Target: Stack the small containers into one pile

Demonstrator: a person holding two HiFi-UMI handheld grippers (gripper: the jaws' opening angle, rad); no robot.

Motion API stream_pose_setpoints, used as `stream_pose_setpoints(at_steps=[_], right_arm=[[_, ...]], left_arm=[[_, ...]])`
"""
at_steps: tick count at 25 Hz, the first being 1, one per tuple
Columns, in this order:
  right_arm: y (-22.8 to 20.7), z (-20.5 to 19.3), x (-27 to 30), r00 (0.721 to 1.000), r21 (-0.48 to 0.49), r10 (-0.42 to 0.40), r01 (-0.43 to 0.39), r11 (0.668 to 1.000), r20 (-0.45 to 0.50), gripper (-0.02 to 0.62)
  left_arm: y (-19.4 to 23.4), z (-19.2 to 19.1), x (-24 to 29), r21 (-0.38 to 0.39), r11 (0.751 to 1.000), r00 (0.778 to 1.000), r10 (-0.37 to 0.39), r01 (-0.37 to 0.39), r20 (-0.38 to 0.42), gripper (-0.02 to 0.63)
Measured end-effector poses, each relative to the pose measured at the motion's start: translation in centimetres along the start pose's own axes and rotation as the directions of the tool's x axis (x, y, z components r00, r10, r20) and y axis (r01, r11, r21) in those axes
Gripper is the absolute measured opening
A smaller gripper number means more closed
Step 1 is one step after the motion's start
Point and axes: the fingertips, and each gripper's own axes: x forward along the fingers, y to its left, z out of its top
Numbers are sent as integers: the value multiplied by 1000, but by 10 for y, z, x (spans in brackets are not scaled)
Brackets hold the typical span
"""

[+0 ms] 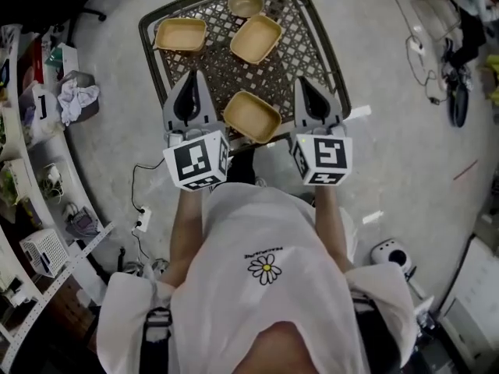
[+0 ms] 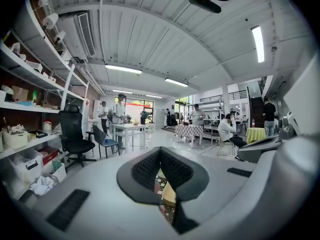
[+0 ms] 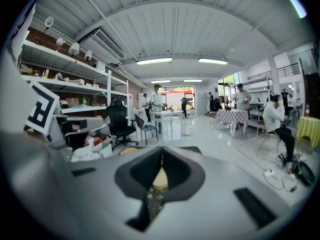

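Note:
Four tan containers lie on a dark metal lattice table [image 1: 312, 37]. A rectangular tray [image 1: 180, 34] is at the far left, a small round bowl [image 1: 245, 3] at the far edge, and a square tray [image 1: 256, 39] to the right of centre. Another square tray [image 1: 252, 117] sits at the near edge. My left gripper [image 1: 191, 78] is just left of this near tray and my right gripper [image 1: 302, 84] just right of it. Both are shut and empty. Only a sliver of tan container shows below the closed jaws, in the left gripper view [image 2: 169, 194] and the right gripper view [image 3: 160, 178].
The table stands on a grey floor. Shelving [image 1: 31, 131] with clutter runs along the left, with a power strip [image 1: 142, 223] and its cable on the floor beside it. Cables [image 1: 425, 61] lie at the right. Both gripper views show people, an office chair [image 2: 72, 134] and tables further off.

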Motion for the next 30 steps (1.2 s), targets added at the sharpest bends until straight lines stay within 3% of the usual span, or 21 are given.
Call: stream_pose_setpoints(at_steps=[8, 13, 22, 26, 30], right_arm=[[-11, -10, 50, 997, 40, -16, 19, 999, -75, 31], [-16, -27, 56, 991, 61, -4, 12, 998, -131, 31], [-22, -34, 69, 985, 73, 58, -46, 996, -164, 31], [-21, -43, 73, 977, 136, 93, -67, 988, -190, 31], [-10, -70, 69, 940, 309, 218, -132, 942, -262, 34]], left_arm=[[8, -35, 55, -21, 999, 994, -42, 40, -99, 26], [9, -55, 64, -18, 1000, 987, -28, 25, -160, 26], [7, -60, 68, 35, 999, 981, 27, -21, -192, 26], [-6, -66, 68, 6, 997, 977, -80, 83, -199, 26], [-14, -96, 67, -38, 984, 939, -177, 174, -294, 28]])
